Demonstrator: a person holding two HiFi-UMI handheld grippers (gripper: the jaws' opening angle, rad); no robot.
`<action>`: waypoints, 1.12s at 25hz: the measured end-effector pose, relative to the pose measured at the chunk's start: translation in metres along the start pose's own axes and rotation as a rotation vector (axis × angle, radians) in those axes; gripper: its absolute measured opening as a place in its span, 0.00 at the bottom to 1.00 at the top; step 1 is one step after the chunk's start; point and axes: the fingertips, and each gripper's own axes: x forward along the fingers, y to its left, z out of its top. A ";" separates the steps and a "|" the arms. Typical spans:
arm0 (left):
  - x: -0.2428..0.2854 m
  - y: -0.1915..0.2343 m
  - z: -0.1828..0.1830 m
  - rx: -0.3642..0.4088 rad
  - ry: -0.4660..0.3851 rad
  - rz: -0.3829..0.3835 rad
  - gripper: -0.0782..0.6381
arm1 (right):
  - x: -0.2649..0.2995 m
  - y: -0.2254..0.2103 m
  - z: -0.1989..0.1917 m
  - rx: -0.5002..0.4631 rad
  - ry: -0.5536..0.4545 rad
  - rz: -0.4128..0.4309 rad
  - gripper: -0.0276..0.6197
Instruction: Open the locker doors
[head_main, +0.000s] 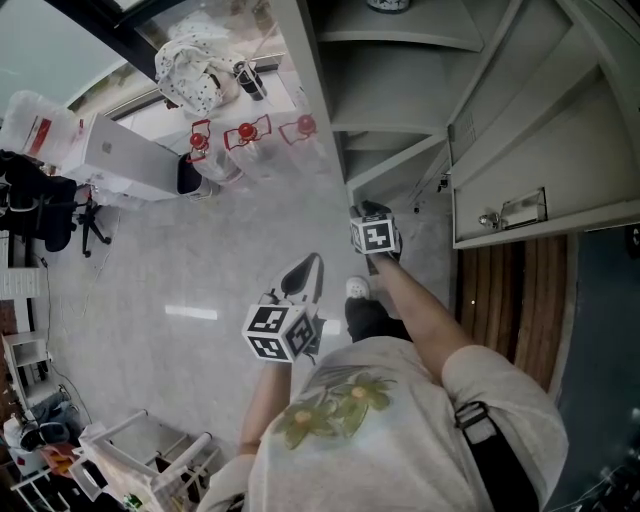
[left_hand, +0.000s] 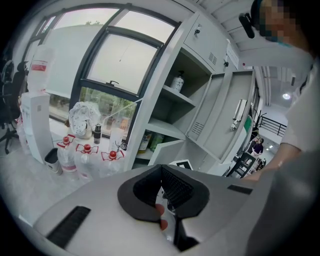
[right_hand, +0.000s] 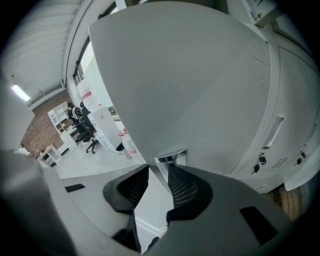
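The right claw (right_hand: 157, 172) was at the chrome handle (right_hand: 171, 156) of a grey locker door (right_hand: 200, 85), its jaws spread with the handle's tab standing between them. The tab lay hard by the right-hand pad, and a plain gap showed on the other side. Whether that near pad actually touched the metal I could not quite make out. The left claw (left_hand: 161, 170) hung away from the lockers, pressed together on nothing, pointing toward the open shelves (left_hand: 177, 95) and the water bottles (left_hand: 86, 156) on the floor by the window. An upper door (left_hand: 215, 117) already stood swung out.

To my eye the step in hand was getting hold of this handle. Done well, the jaws would close squarely on the tab, deep on the pads rather than at the tips. The pull would then follow the door's arc about its hinge, not straight back, so the tab did not slip out.
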 end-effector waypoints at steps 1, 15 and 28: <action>-0.001 -0.002 -0.001 -0.001 0.000 -0.001 0.15 | -0.003 0.000 -0.001 0.001 -0.001 0.003 0.25; -0.010 -0.024 -0.023 -0.019 0.000 -0.001 0.15 | -0.025 -0.007 -0.025 -0.048 0.015 0.020 0.25; -0.024 -0.051 -0.038 -0.037 -0.011 -0.002 0.15 | -0.053 -0.012 -0.045 -0.080 0.039 0.065 0.23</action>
